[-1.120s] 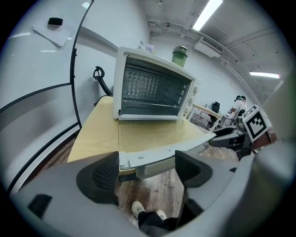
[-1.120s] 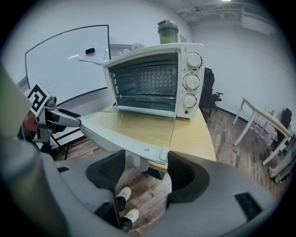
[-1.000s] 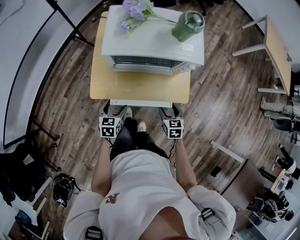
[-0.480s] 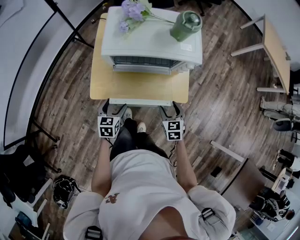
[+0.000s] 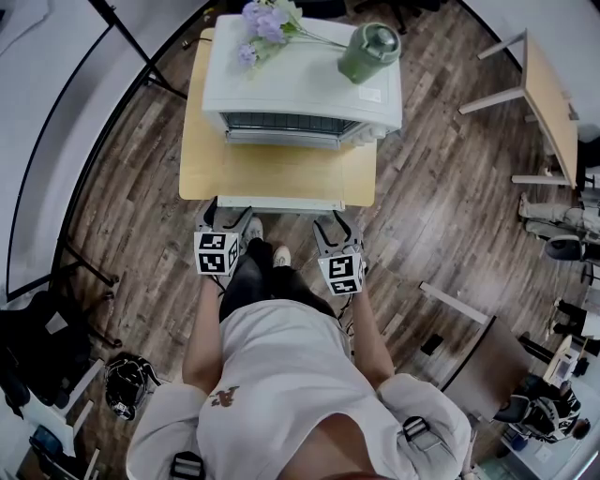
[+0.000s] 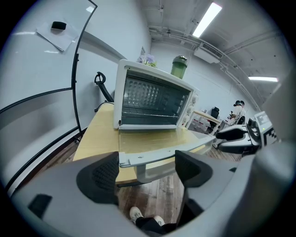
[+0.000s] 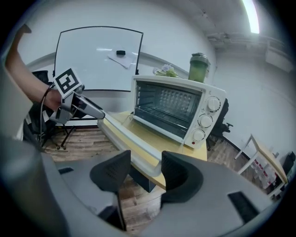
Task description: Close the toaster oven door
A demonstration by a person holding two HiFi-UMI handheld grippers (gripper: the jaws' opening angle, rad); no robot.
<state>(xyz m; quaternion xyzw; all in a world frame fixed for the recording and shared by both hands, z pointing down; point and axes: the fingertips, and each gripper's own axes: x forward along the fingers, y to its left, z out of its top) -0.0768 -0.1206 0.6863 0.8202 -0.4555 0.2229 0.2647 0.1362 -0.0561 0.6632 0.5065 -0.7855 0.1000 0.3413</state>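
A white toaster oven (image 5: 305, 80) stands on a wooden table (image 5: 202, 159). Its glass door (image 5: 281, 173) lies open and flat, with the handle bar (image 5: 281, 204) at the near edge. My left gripper (image 5: 230, 217) is at the handle's left end. In the left gripper view the jaws of the left gripper (image 6: 145, 169) stand wide apart with the handle (image 6: 162, 155) between them, clear of the pads. My right gripper (image 5: 333, 223) is at the handle's right end. The jaws of the right gripper (image 7: 145, 169) have just been closing and now pinch the handle (image 7: 129, 139).
A green jar (image 5: 370, 52) and purple flowers (image 5: 267, 23) rest on top of the oven. A whiteboard (image 7: 97, 55) stands to the left, a second table (image 5: 553, 103) at the right. The person's feet (image 5: 267, 248) are under the table edge. Bags (image 5: 127, 375) lie at lower left.
The right gripper has rolled, shifted a little left and up, and its jaws have narrowed onto the door handle. The left gripper and the door stay where they were.
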